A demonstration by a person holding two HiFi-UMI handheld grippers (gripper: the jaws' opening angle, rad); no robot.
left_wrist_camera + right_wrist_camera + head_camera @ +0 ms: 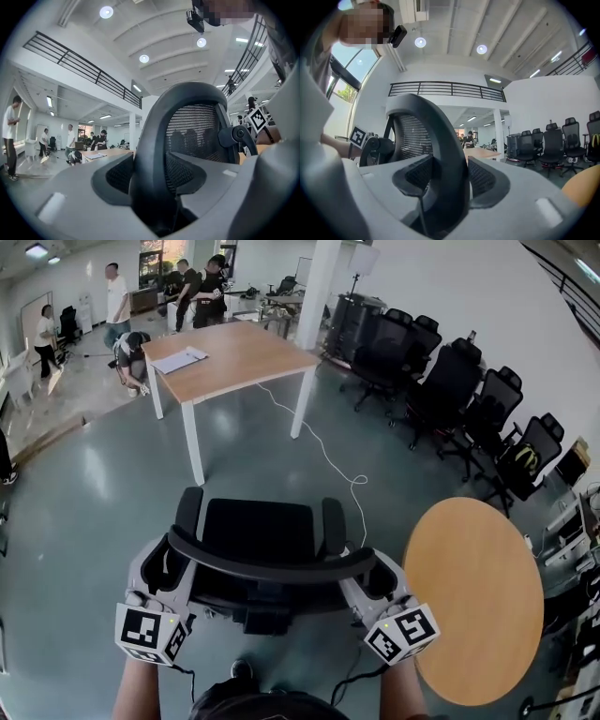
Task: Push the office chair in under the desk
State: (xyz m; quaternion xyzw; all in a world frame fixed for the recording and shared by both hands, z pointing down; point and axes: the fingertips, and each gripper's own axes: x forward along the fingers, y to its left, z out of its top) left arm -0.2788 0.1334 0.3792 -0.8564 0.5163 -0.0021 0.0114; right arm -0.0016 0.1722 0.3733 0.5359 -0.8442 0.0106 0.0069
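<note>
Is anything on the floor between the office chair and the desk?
A white cable trails over the floor from the desk toward the right side of the office chair; nothing else visible.

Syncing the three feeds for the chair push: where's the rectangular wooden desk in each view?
Head view: rectangular wooden desk at upper centre, beyond the office chair's backrest frame.
Left gripper view: a thin strip of desk left of centre, just left of the frame.
Right gripper view: desk right of centre, just right of the frame.
Shared landmark: the backrest frame, in the foreground of all three.
</note>
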